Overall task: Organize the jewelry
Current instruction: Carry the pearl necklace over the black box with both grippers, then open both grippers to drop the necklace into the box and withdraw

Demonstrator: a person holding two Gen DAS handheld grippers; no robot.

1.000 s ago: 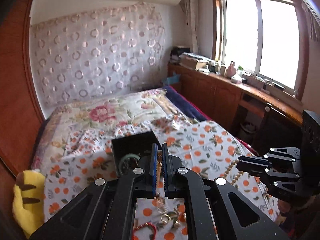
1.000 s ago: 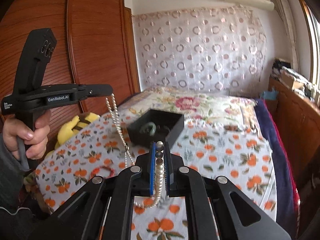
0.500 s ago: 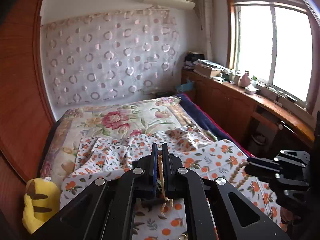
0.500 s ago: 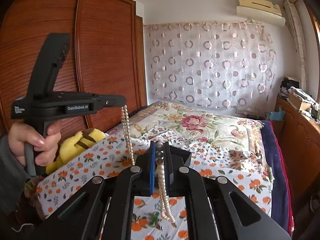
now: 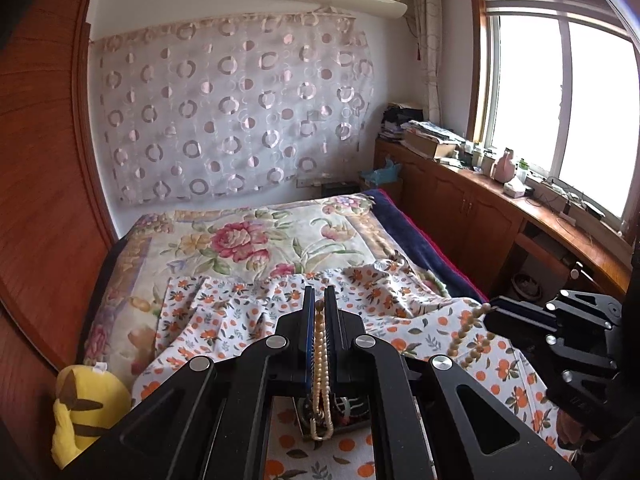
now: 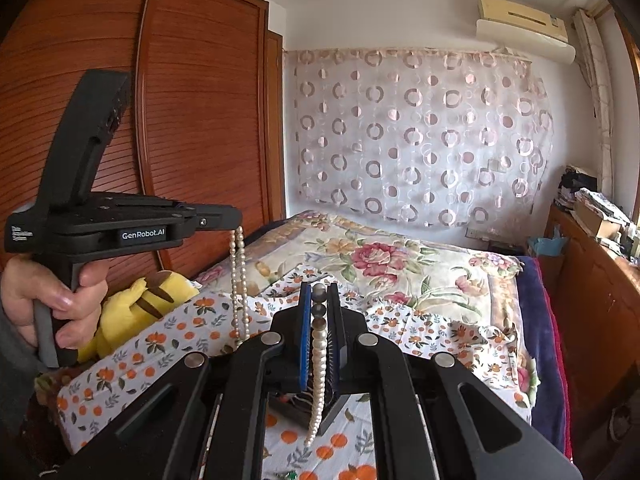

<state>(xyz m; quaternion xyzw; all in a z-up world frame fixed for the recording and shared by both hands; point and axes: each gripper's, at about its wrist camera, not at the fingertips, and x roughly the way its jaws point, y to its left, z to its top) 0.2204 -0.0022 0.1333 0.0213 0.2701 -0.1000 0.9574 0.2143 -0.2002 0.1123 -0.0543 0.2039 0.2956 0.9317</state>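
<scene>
My left gripper (image 5: 319, 304) is shut on a pearl necklace (image 5: 320, 364) whose loop hangs down between the fingers over a black jewelry box (image 5: 344, 414) on the bed. My right gripper (image 6: 319, 300) is shut on another part of the same pearl necklace (image 6: 318, 364), its strand dangling over the black box (image 6: 312, 406). In the right wrist view the left gripper (image 6: 228, 216) shows at the left with pearls (image 6: 239, 280) hanging from it. In the left wrist view the right gripper (image 5: 496, 312) shows at the right, beads (image 5: 466, 336) trailing from its tip.
An orange-print cloth (image 5: 420, 320) covers the near bed, a floral quilt (image 5: 256, 240) lies behind it. A yellow plush toy (image 5: 86, 404) sits at the bed's left edge by the wooden wardrobe (image 6: 180, 120). A wooden cabinet (image 5: 500, 220) runs under the window at the right.
Both grippers have risen and tilted up with the necklace held between them; the black box has dropped from mid-frame to below the fingers, and the strands now hang higher above the cloth.
</scene>
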